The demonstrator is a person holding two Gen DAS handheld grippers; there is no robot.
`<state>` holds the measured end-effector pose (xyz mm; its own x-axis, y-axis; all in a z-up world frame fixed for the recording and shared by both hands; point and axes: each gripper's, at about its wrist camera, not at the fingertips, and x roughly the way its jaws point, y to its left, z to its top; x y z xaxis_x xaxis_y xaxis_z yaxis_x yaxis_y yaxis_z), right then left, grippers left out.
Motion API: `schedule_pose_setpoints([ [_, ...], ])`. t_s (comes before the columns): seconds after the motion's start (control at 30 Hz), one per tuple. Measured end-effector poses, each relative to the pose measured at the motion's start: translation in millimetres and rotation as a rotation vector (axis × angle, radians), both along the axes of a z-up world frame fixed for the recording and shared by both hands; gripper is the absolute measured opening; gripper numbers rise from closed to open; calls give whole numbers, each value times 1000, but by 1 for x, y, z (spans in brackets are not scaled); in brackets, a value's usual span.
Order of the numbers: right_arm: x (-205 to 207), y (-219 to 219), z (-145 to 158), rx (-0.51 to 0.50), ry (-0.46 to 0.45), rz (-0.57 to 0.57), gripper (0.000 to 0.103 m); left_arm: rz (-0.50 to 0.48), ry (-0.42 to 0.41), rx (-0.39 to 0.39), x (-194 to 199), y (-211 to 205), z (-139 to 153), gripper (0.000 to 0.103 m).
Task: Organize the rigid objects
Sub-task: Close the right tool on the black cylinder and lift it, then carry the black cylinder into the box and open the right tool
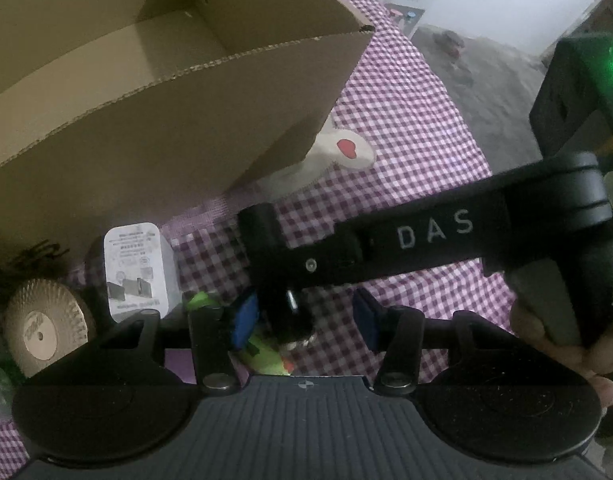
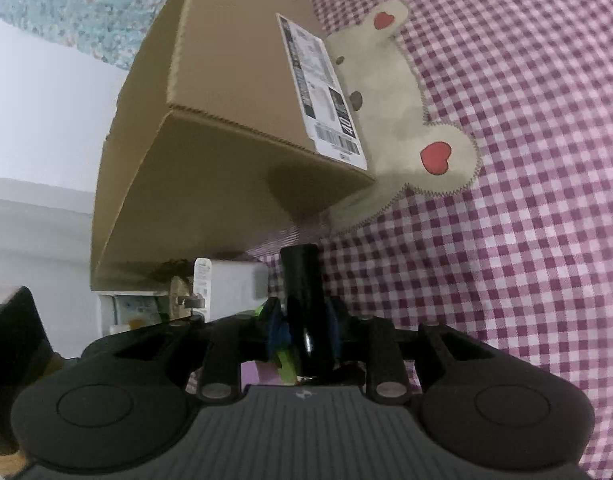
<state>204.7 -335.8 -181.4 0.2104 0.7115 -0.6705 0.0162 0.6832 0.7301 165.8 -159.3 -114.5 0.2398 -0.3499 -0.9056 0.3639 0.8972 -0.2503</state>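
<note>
We see an open cardboard box (image 1: 154, 92) standing on a purple-and-white checked cloth (image 1: 406, 120), with a cream appliqué bearing red hearts (image 1: 348, 150) sewn into the cloth just beside its corner. Near the box's front wall lie a white power adapter (image 1: 136, 266) and, left of it, a ribbed gold-coloured disc (image 1: 46, 324).

Our left gripper (image 1: 304, 320) points steeply down with its blue pads apart; between them lie a bright green object (image 1: 266, 354) and the tip of the other tool, and we cannot tell whether either pad touches anything.

Our right gripper (image 2: 304, 330) reaches across from the right, a hand (image 1: 562, 344) wrapped around its handle. A black cylindrical object (image 2: 304, 300) stands between its blue pads (image 2: 276, 330). Whether the pads press on it we cannot tell.
</note>
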Motion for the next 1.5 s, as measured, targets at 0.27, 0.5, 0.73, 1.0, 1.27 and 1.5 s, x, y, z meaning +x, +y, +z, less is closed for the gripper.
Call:
schedule_pose_setpoints([
  [0.27, -11, -20, -11, 93, 26, -67, 25, 0, -32, 36, -4, -3, 3, 45],
  [0.5, -24, -19, 3, 91, -21, -98, 24, 6, -78, 24, -15, -2, 19, 43],
  [0.73, -50, -2, 48, 64, -110, -102, 24, 12, -157, -14, -38, 6, 60, 43],
  [1.0, -57, 35, 120, 64, -269, -61, 25, 65, -258, -60, -51, 43, 120, 43],
  [1.27, 4, 100, 158, 92, -328, 53, 24, 163, -276, 18, -5, 93, 146, 43],
  [1.5, 97, 164, 133, 103, -155, 112, 24, 278, -105, 91, 77, 137, 116, 42],
])
